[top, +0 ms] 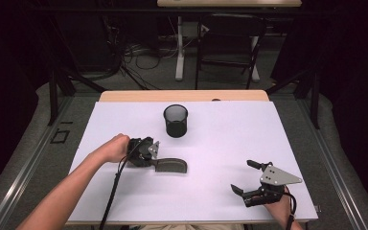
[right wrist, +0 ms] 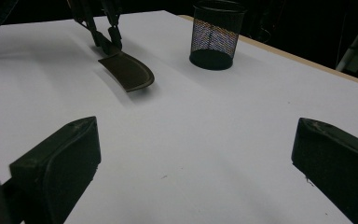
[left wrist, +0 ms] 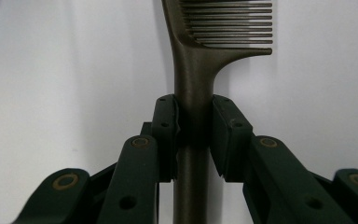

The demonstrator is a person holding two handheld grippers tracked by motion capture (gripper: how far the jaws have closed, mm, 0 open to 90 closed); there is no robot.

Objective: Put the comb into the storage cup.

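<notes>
Dark brown plastic comb [left wrist: 193,70] sits between my left gripper's [top: 154,155] jaws, handle pinched tight on both sides just below the teeth. In the high view the comb lies flat on the white tabletop [top: 220,139], reaching toward 3 o'clock from those jaws, near table centre. My left hand [top: 112,148] comes in from 7 o'clock, forearm angled across the tabletop. Comb: fine straight teeth along one edge, thick matte handle, rounded far end. Black wire-mesh cup [top: 176,120] stands upright at 12 o'clock from the comb, apart from it. My right gripper [top: 246,177] rests at 5 o'clock, jaws spread wide, nothing between them, well apart from the comb.
</notes>
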